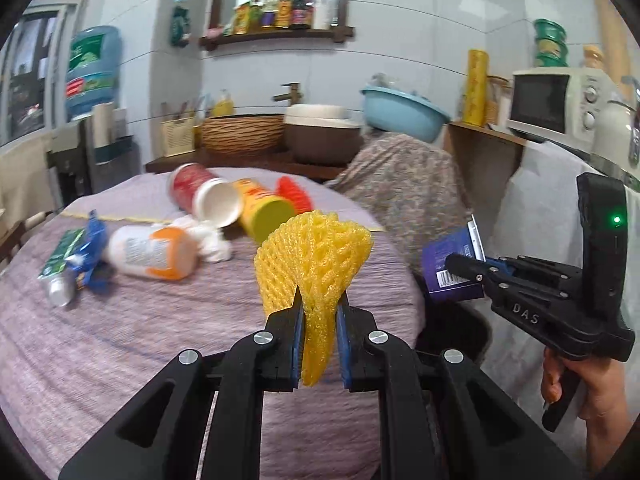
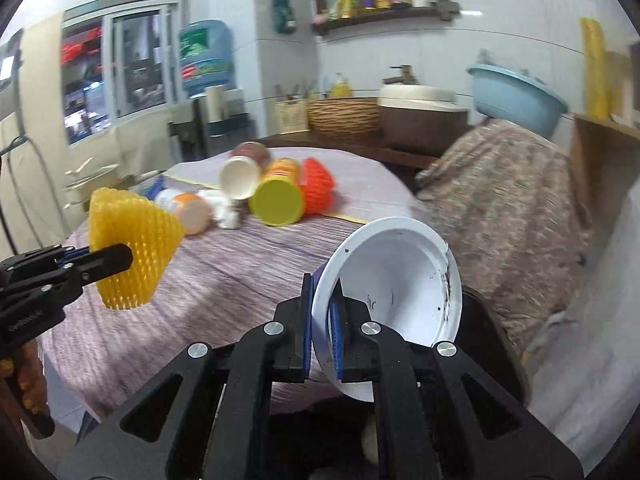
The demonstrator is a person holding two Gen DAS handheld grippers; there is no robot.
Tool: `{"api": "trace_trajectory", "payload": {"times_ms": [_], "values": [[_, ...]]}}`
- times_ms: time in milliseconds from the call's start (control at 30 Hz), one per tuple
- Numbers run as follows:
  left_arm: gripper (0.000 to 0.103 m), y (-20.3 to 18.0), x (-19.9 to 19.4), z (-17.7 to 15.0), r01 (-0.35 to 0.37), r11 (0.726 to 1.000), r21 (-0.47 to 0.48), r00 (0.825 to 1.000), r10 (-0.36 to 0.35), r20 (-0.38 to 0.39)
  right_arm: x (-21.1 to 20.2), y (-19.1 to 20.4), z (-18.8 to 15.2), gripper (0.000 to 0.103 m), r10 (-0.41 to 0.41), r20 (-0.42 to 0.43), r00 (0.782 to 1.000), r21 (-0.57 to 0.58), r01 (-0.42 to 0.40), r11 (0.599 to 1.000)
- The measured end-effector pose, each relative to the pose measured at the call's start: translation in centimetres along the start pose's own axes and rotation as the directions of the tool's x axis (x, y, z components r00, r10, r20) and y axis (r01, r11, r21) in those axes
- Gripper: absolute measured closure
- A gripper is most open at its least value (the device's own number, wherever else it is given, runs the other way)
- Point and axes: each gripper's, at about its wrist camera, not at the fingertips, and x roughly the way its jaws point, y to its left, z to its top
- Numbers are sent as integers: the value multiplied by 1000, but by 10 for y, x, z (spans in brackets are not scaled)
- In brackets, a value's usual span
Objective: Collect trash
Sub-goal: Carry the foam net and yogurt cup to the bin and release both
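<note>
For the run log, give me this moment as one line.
left gripper: shut on yellow foam net | right gripper: shut on white cup | both above table

Quick count from my end: two foam nets, a yellow one (image 1: 310,248) pinched in my left jaws and an orange one (image 1: 294,194) far ahead; two chip cans (image 1: 262,210) beyond them; two cups, one (image 2: 394,280) in my right jaws, one (image 1: 218,204) ahead.

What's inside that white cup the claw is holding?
The white cup, pinched by the right claw, looks empty, with dark smudges on its wall. Its bottom is hidden behind the claw.
</note>
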Motion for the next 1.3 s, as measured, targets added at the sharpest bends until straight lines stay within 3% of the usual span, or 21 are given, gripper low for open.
{"api": "trace_trajectory", "payload": {"times_ms": [200, 367, 567, 733, 833, 900, 967, 1000, 1233, 1300], "values": [[89, -41, 31, 9, 119, 992, 33, 993, -118, -10, -5, -47, -13, 94, -103, -7, 995, 48, 104, 993], [89, -69, 55, 14, 183, 981, 57, 983, -182, -35, 9, -83, -28, 94, -168, -68, 983, 80, 173, 982], [89, -105, 83, 12, 262, 961, 90, 963, -254, -90, 62, -125, -66, 94, -150, -223, 963, 161, 188, 969], [89, -123, 109, 3, 308, 947, 94, 945, -293, -148, 113, -161, -108, 94, -84, -347, 934, 277, 188, 942], [89, -129, 121, -5, 321, 942, 93, 937, -301, -179, 128, -174, -120, 93, -71, -379, 923, 315, 201, 928], [89, -132, 129, -12, 330, 940, 91, 930, -306, -203, 134, -178, -125, 85, -74, -404, 912, 316, 216, 924], [89, -133, 134, -15, 333, 939, 86, 926, -308, -217, 133, -179, -125, 60, -71, -400, 914, 320, 211, 923], [89, -133, 136, -17, 334, 939, 85, 925, -308, -223, 131, -179, -124, 56, -83, -394, 915, 314, 220, 924], [89, -135, 149, -19, 355, 931, 88, 912, -323, -254, 102, -180, -114, 53, -173, -363, 916, 287, 286, 914], [89, -139, 156, -22, 367, 926, 90, 904, -332, -269, 91, -181, -109, 45, -225, -341, 913, 259, 321, 911]]}}
